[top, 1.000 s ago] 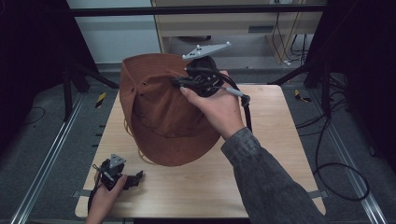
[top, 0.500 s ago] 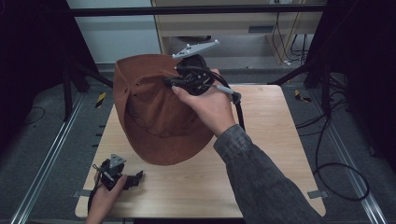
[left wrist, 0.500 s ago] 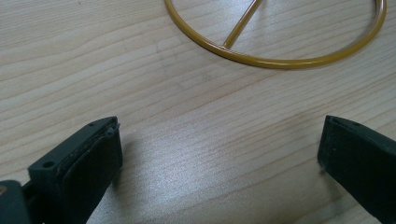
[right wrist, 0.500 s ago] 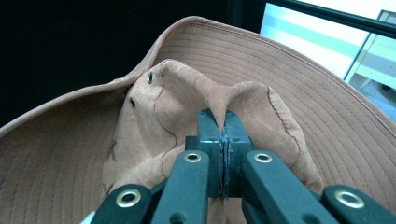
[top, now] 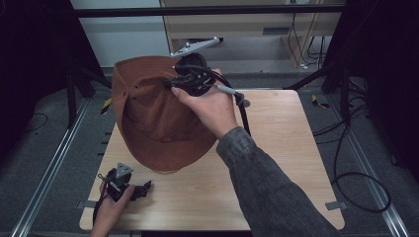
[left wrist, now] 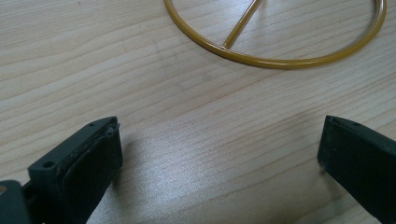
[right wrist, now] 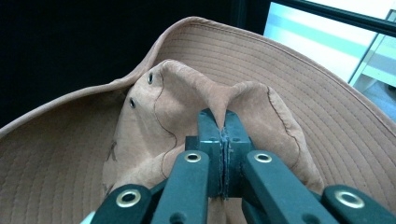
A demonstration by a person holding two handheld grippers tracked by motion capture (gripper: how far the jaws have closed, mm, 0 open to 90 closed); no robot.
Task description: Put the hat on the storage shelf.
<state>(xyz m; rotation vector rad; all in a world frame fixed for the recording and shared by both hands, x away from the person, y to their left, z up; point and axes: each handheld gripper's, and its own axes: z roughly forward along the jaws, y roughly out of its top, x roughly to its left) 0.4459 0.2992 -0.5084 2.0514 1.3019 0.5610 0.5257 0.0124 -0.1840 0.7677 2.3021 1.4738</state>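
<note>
A brown wide-brimmed hat (top: 153,118) hangs above the wooden table (top: 276,163), lifted by its crown. My right gripper (top: 173,85) is shut on a pinched fold of the crown (right wrist: 219,105); the stitched brim (right wrist: 327,116) spreads behind it. Under the hat's lower edge a bit of a yellow wire ring shows (top: 160,171). My left gripper (top: 146,187) rests low at the table's front left corner, open, with bare wood between its fingers (left wrist: 93,158). The yellow wire ring (left wrist: 280,60) with a spoke lies just ahead of it.
Black frame legs and a metal rail (top: 44,182) flank the table on the left. Cables (top: 356,177) trail over the floor on the right. A shelf unit (top: 257,24) stands behind the table.
My right gripper has carried the hat a little to the left and away from me. The left gripper has stayed in place.
</note>
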